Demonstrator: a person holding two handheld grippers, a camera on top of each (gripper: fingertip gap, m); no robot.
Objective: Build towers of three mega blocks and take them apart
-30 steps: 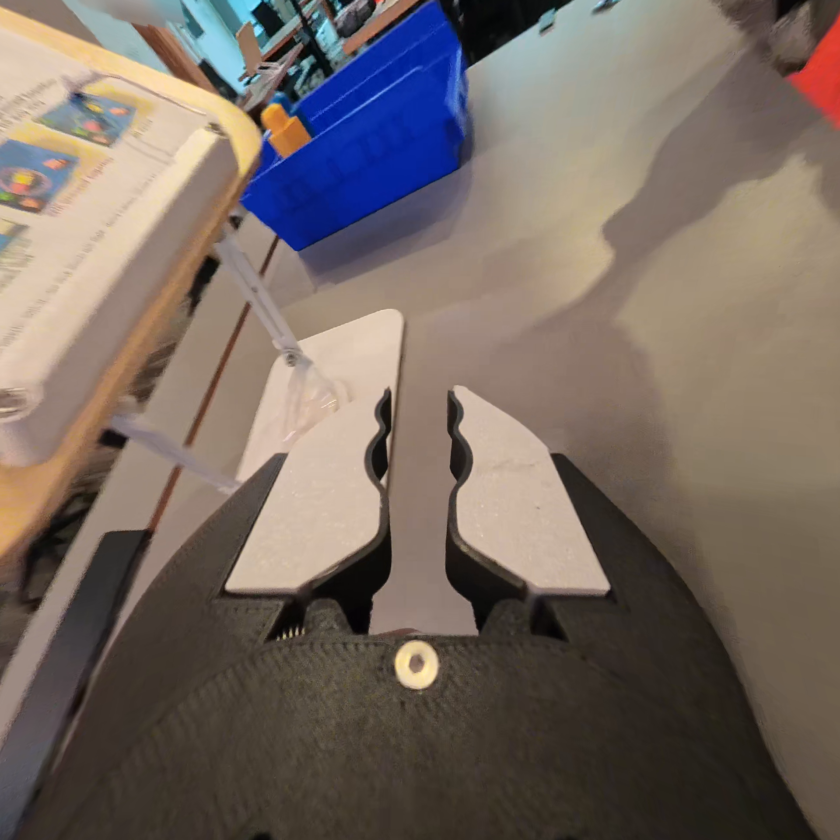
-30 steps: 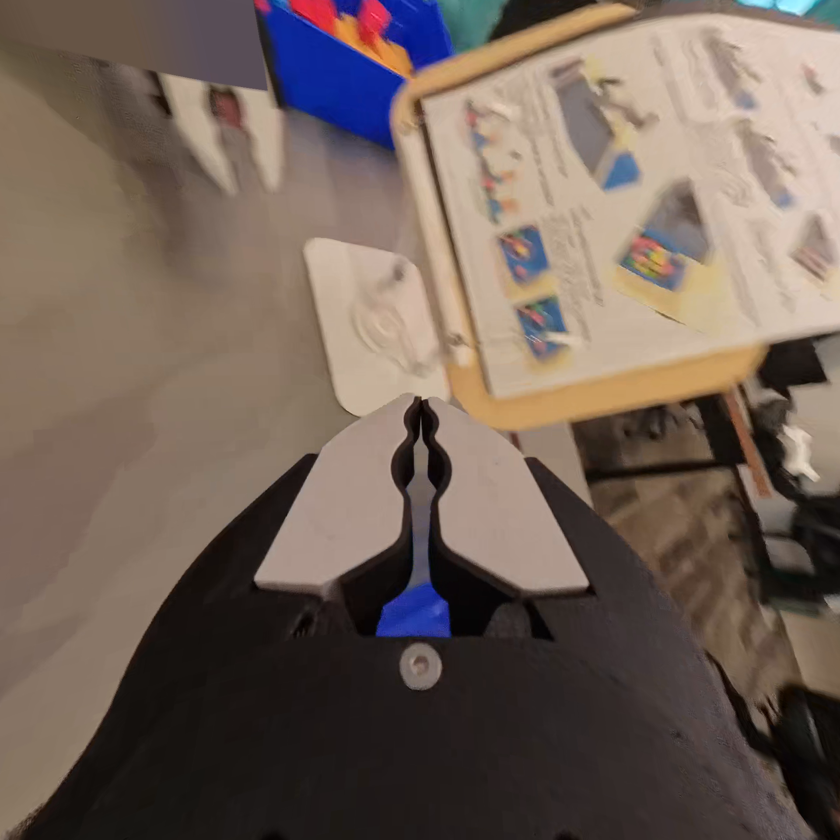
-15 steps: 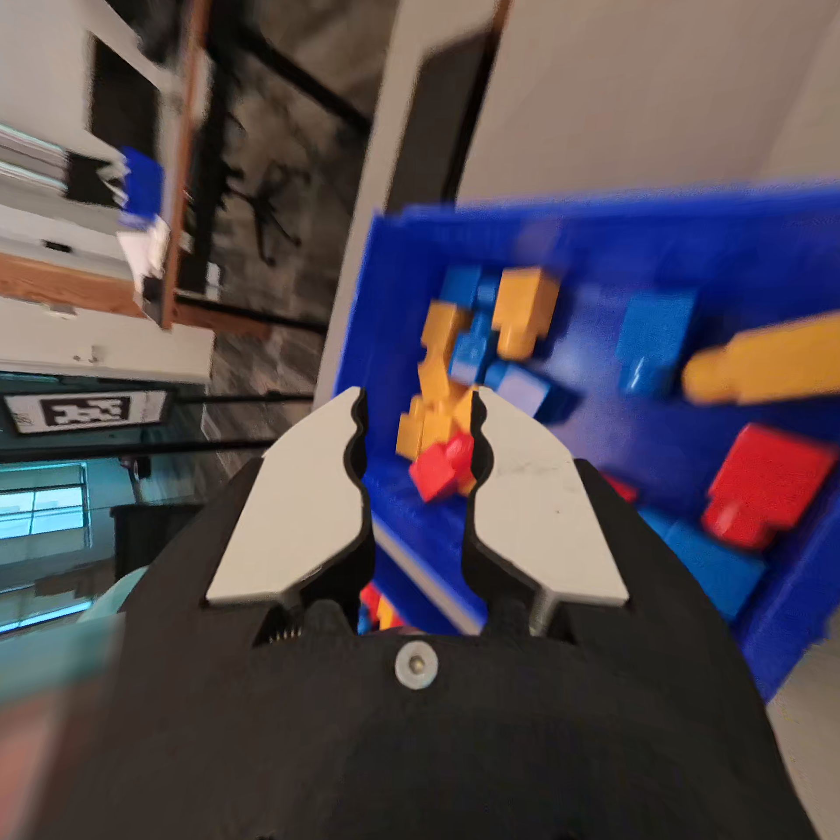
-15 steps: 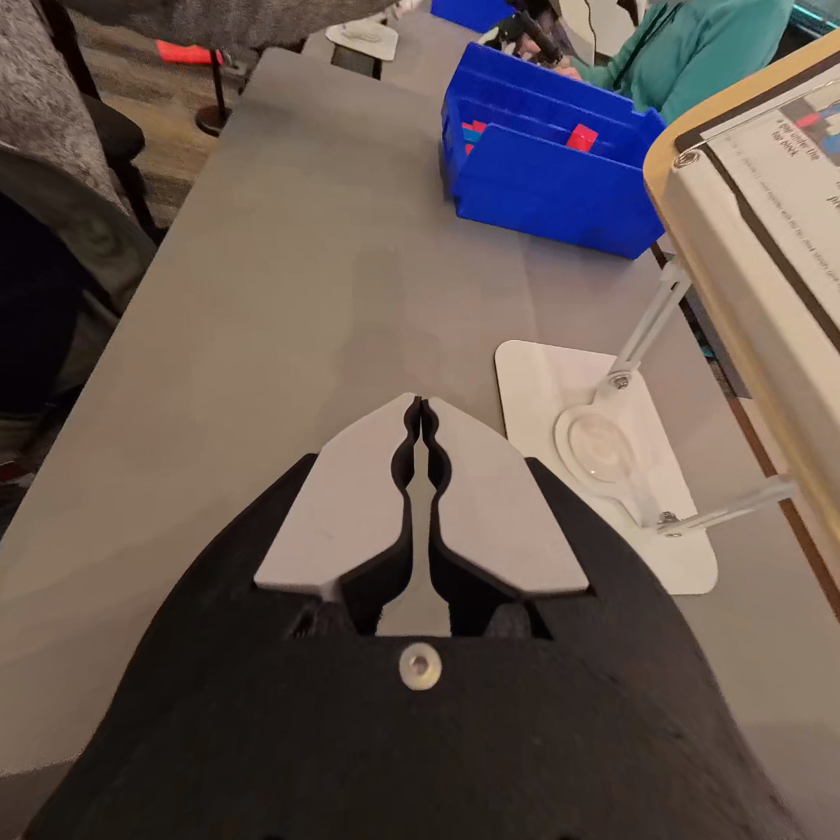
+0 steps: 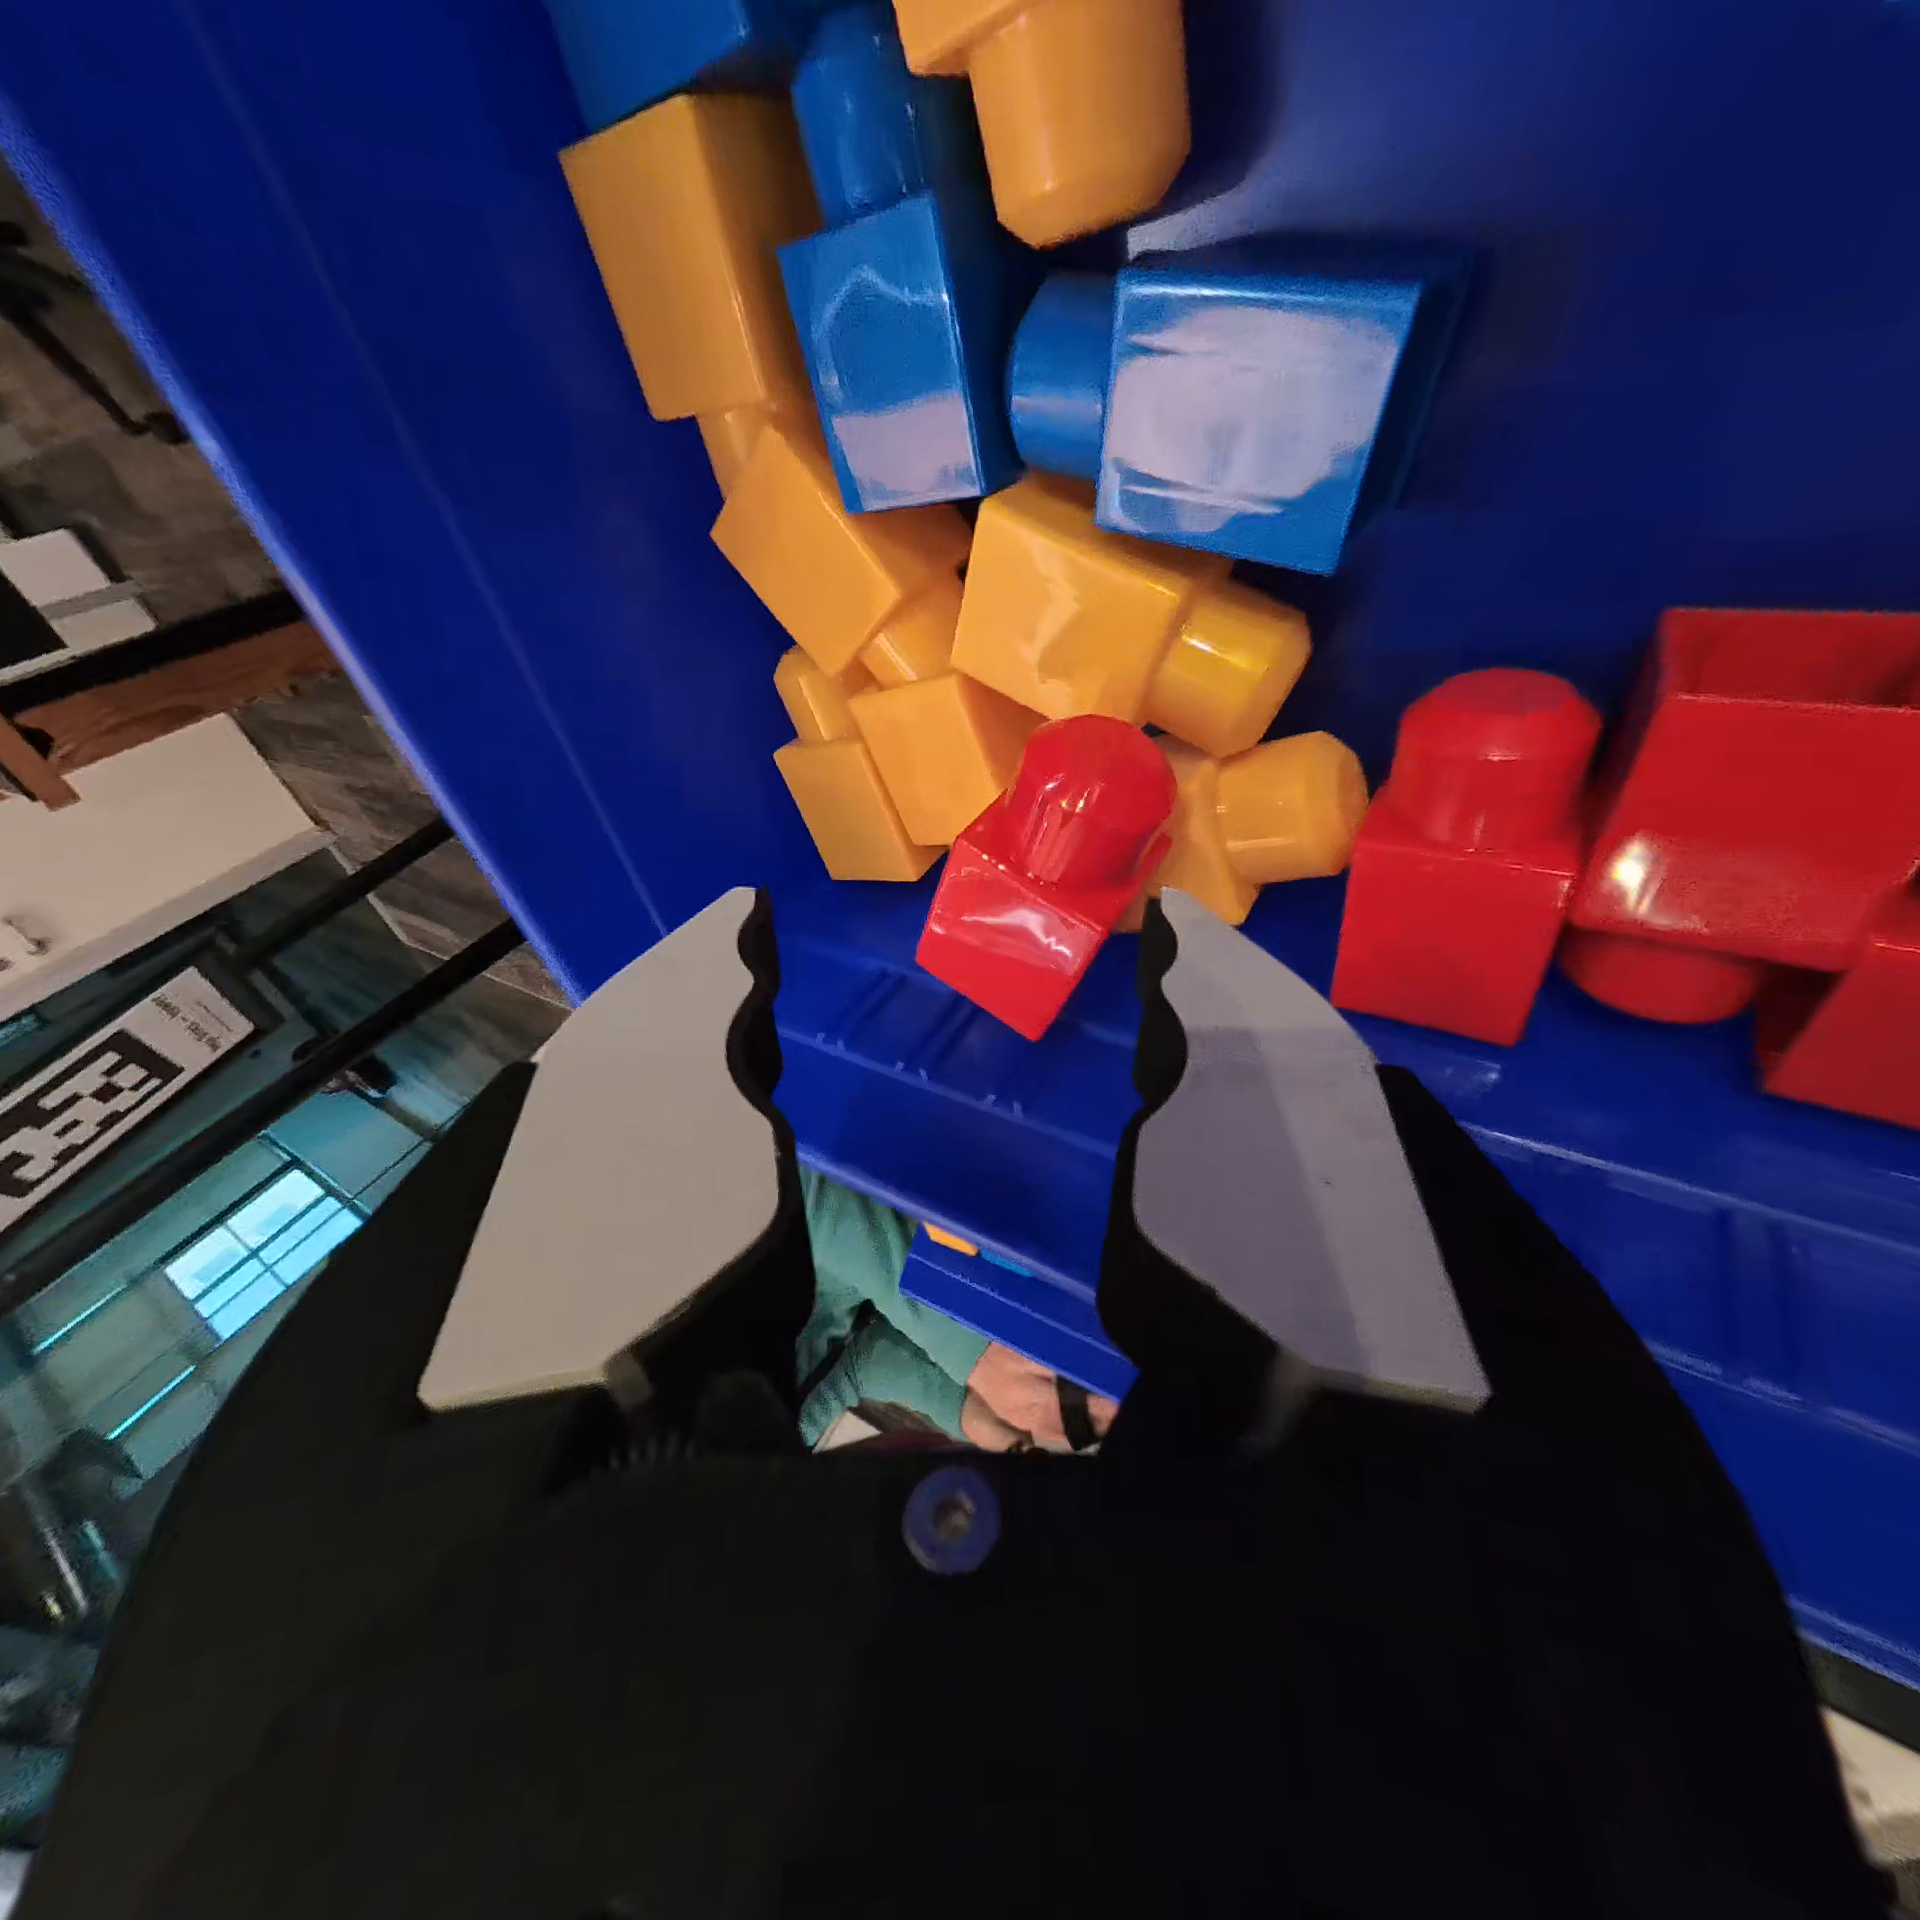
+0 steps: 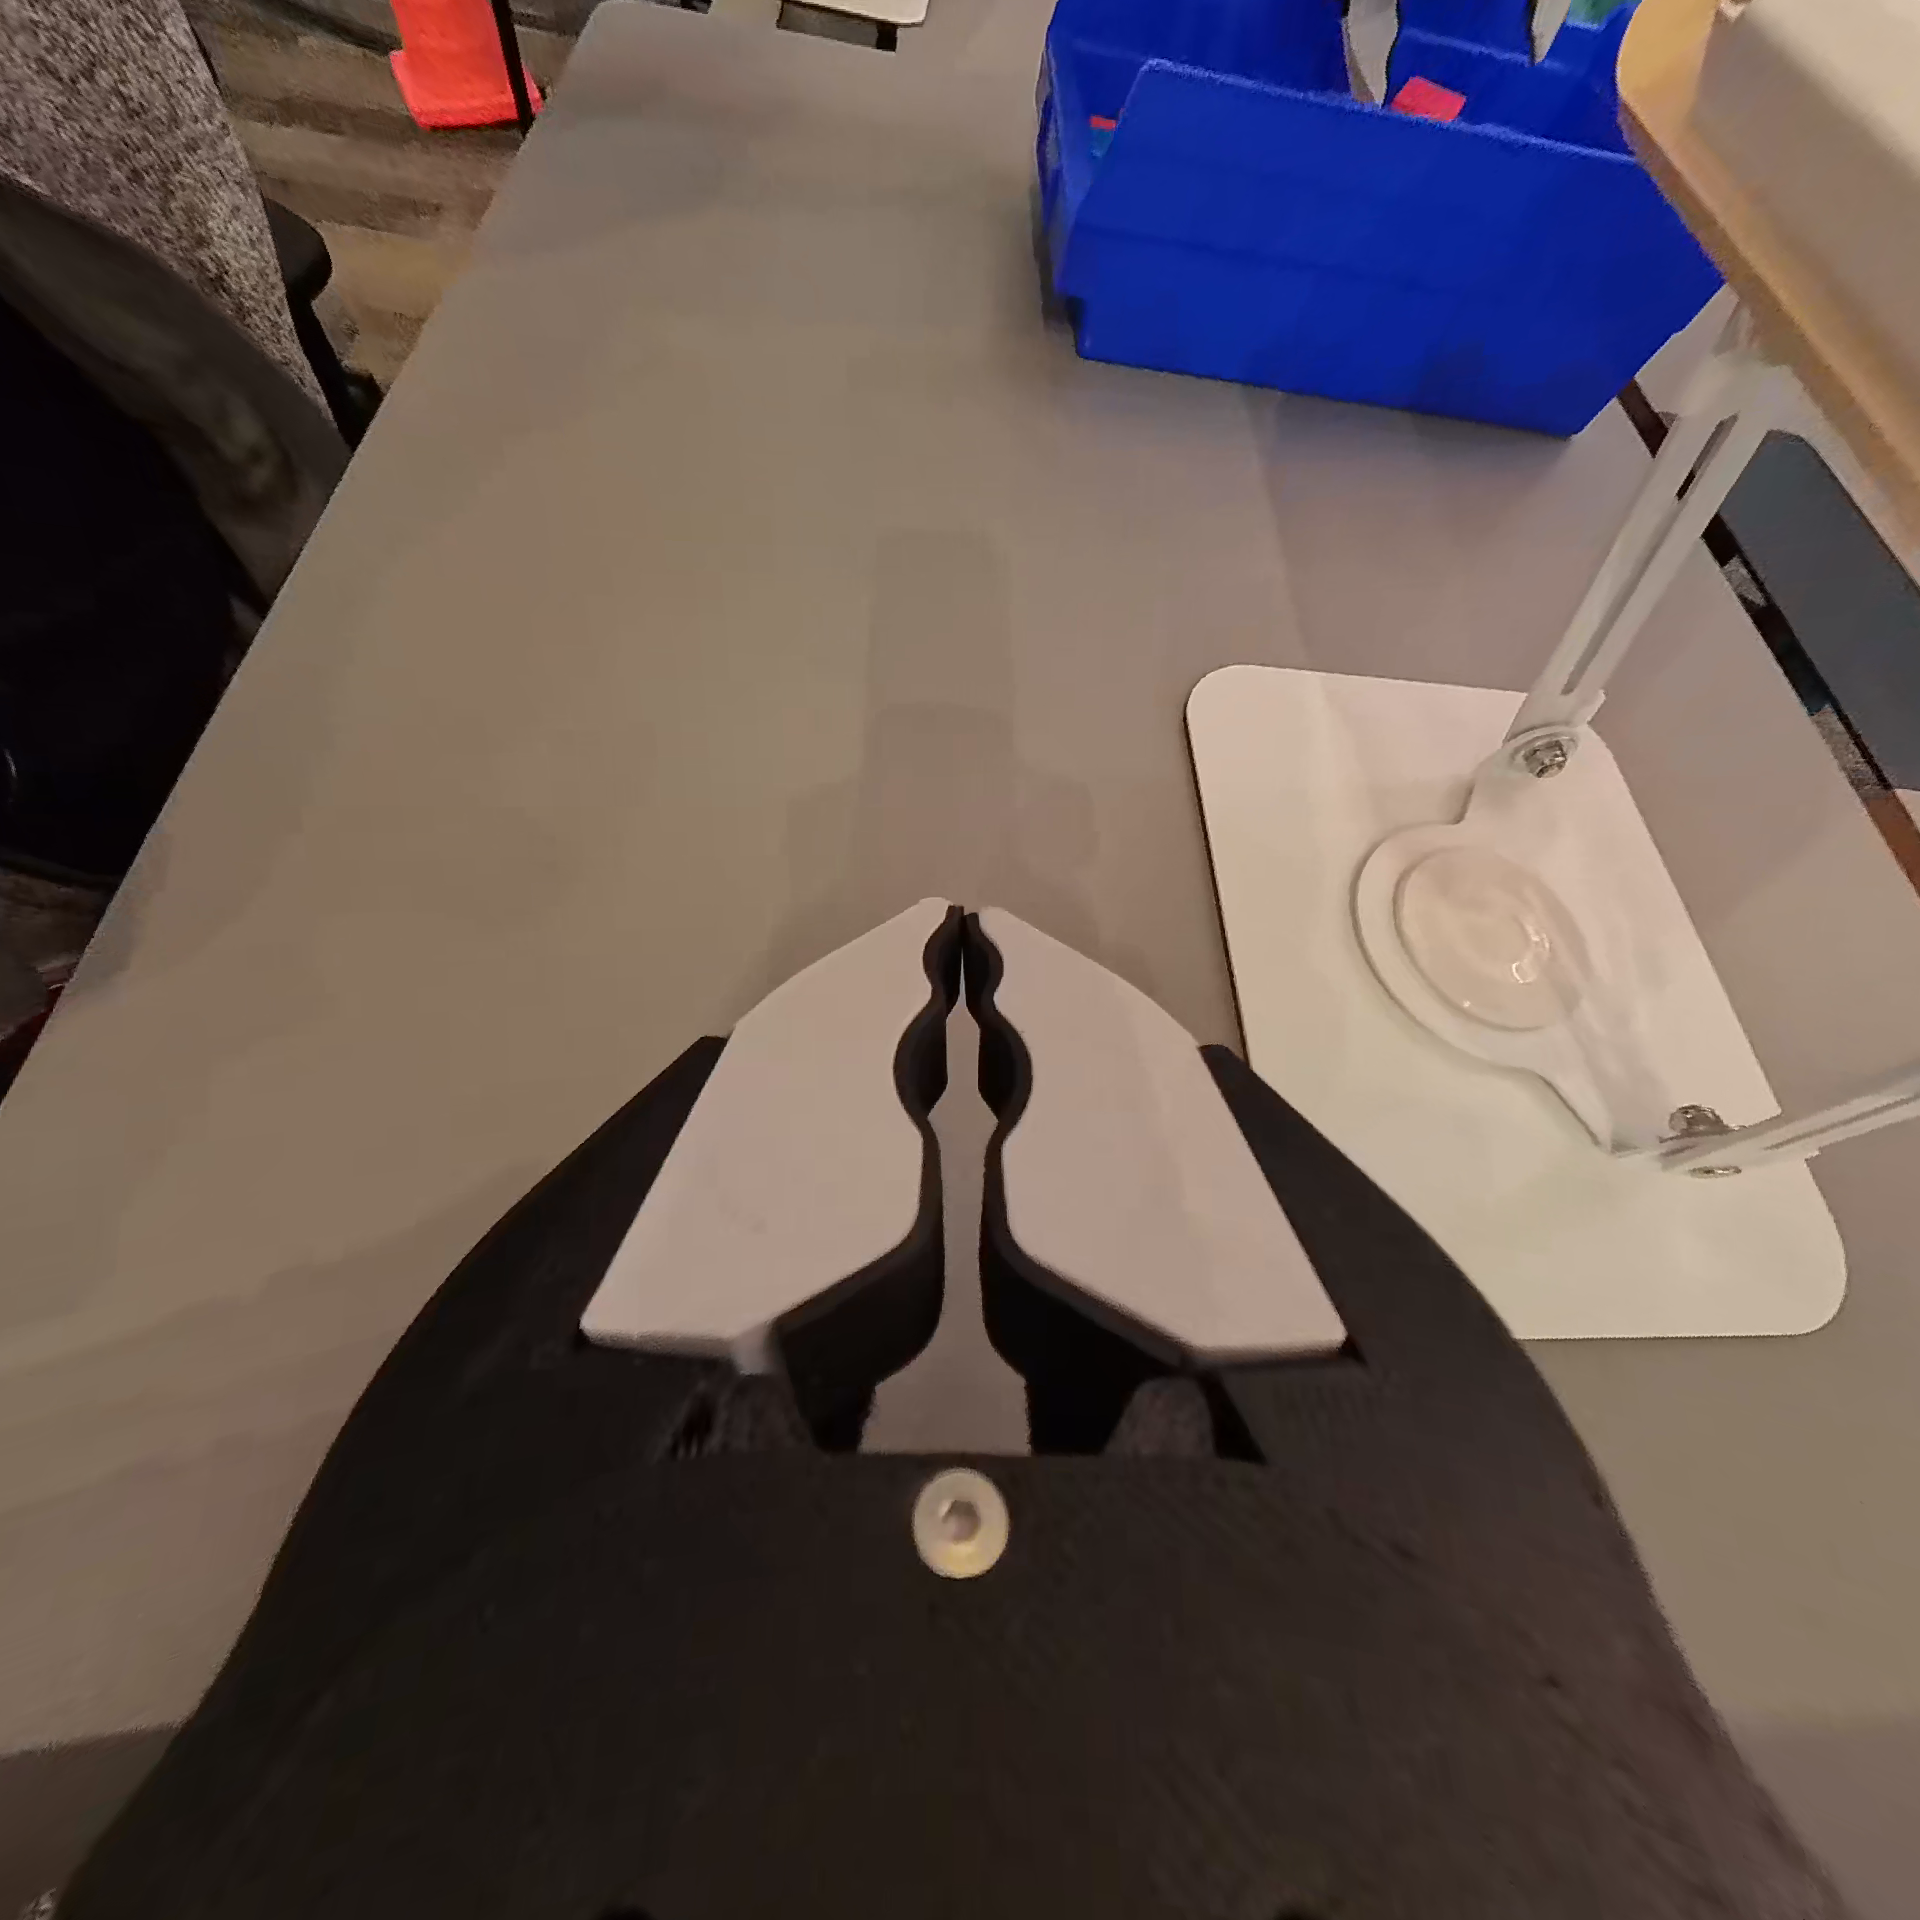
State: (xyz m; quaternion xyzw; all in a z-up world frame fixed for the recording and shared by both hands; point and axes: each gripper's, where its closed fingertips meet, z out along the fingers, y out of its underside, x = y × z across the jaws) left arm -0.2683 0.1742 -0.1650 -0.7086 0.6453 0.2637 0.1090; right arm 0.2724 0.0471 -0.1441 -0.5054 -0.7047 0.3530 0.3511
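Around the left gripper the blue bin fills most of the view, its smooth plastic wall rising on the left and a ribbed rim crossing under the fingertips. Beyond that wall lie a dark floor and a black-and-white marker card; below the rim a person's teal sleeve shows. Nothing stands between the fingertips and the blocks.

The mega blocks lie loose in the bin — glossy moulded plastic, each a squarish body with a round stud. A small red block sits tilted, stud pointing up and away, just ahead of the left gripper and between its wide-open jaws, closer to the right-hand finger; neither pad presses on it. Behind it crowds a heap of yellow blocks, with blue blocks farther back and more red blocks to the right.

The right gripper hovers over the matte grey bench, its jaws closed tip to tip on nothing. To its right lies a white base plate carrying a clear plastic stand — its slotted arms reach up to a wood-edged board. The blue bin sits on the bench's far right.
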